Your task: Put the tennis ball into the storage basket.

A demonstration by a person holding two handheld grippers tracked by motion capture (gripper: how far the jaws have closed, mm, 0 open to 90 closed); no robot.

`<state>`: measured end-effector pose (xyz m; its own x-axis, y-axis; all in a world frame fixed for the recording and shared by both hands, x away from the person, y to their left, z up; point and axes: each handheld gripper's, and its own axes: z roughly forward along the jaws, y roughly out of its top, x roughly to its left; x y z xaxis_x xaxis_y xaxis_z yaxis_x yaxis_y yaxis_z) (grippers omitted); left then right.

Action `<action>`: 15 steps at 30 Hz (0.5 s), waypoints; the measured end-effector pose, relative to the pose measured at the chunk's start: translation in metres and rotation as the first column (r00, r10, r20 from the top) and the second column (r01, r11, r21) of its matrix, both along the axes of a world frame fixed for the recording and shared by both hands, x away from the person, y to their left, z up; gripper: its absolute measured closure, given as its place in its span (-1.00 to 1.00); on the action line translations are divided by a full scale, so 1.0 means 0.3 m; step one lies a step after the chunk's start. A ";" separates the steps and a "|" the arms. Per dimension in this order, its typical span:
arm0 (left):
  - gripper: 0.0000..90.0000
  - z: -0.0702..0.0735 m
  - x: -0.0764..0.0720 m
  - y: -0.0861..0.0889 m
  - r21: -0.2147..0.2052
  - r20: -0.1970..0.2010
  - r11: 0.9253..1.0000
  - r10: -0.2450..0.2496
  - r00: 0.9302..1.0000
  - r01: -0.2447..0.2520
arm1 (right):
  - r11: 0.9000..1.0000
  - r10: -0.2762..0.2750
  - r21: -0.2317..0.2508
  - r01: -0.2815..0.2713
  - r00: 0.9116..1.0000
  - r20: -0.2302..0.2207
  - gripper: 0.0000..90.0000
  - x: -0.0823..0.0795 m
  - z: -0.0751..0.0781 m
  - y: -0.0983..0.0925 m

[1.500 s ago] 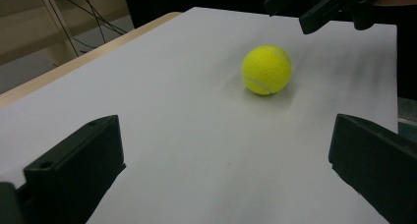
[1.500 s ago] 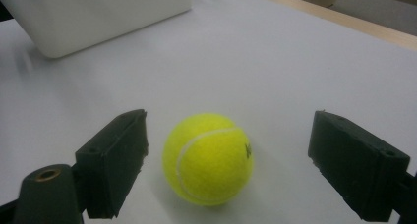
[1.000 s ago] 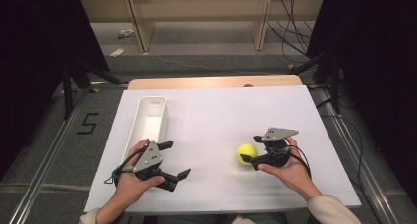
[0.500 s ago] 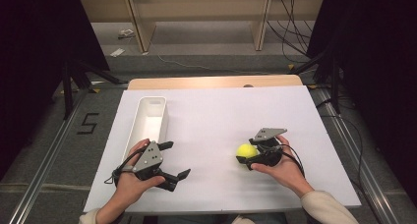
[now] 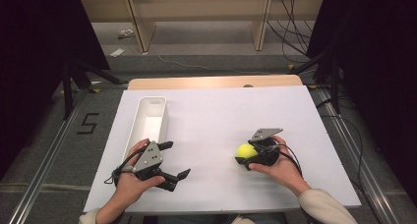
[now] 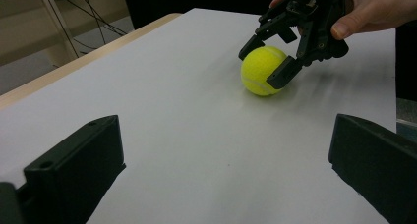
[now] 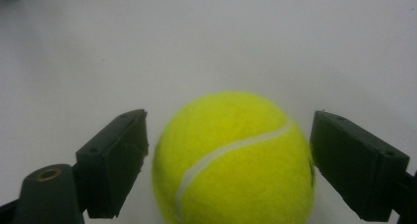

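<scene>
Right gripper (image 5: 244, 157) has its jaws spread either side of the tennis ball (image 5: 244, 151), not yet pinching; small gaps both sides in right gripper view. Ball sits on the white table (image 5: 221, 121), front right. Grasp & lift left to do, prob. into the tray (image 5: 150, 117). Left gripper (image 5: 174, 161) open, idle. Ball fuzzy felt w/ white seam; tray smooth plastic, long
</scene>
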<state>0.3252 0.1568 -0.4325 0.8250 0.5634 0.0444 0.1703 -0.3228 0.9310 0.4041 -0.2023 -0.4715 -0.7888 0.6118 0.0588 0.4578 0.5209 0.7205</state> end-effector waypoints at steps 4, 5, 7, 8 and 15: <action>-1.00 0.001 0.000 0.001 -0.002 0.001 1.000 0.001 1.000 -0.001 | 1.000 0.004 -0.005 -0.004 1.000 0.001 -0.63 0.002 -0.001 0.002; -1.00 0.001 0.000 0.002 -0.002 0.001 1.000 0.002 1.000 -0.002 | 1.000 0.002 -0.006 -0.002 1.000 -0.003 -0.62 0.001 -0.001 0.002; -1.00 0.001 0.000 0.001 -0.001 0.001 1.000 0.002 1.000 -0.002 | 1.000 0.003 -0.006 -0.003 1.000 -0.005 -0.60 0.001 -0.001 0.002; -1.00 0.001 0.000 0.001 -0.002 0.002 1.000 0.002 1.000 -0.002 | 1.000 0.005 -0.008 -0.005 1.000 -0.007 -0.60 0.001 -0.002 0.002; -1.00 0.001 0.000 0.001 -0.002 0.001 1.000 0.002 1.000 -0.002 | 1.000 0.001 -0.019 -0.002 1.000 -0.022 -0.54 0.000 -0.009 0.004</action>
